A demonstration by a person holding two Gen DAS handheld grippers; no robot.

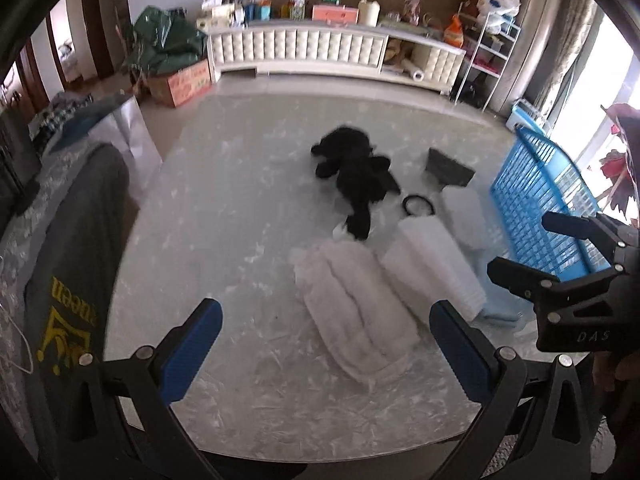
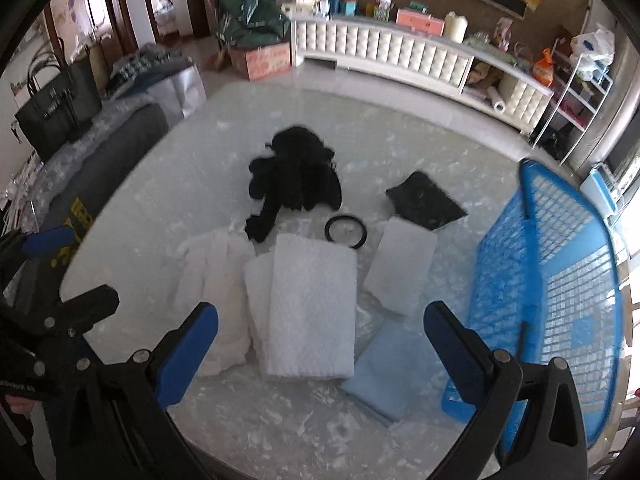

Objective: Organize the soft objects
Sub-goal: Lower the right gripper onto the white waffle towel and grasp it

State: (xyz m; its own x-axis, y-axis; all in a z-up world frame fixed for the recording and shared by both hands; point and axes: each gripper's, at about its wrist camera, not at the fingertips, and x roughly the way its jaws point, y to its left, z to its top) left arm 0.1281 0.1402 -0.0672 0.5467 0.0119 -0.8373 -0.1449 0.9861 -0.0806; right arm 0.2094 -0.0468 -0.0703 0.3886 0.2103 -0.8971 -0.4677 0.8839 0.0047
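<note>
White towel (image 2: 312,304) lies lengthwise straight ahead of the right gripper (image 2: 320,344), jaws apart and empty; left gripper (image 1: 326,344), jaws likewise apart, faces the fluffy cloth (image 1: 352,308); basket (image 2: 560,280) right.

The left gripper (image 1: 326,346) is hovering with its blue-padded fingers (image 1: 192,350) spread wide, gripping nothing. The right gripper (image 2: 320,350) is hanging level beside it, jaws equally parted and empty, both pointing forward and slightly downward.
</note>
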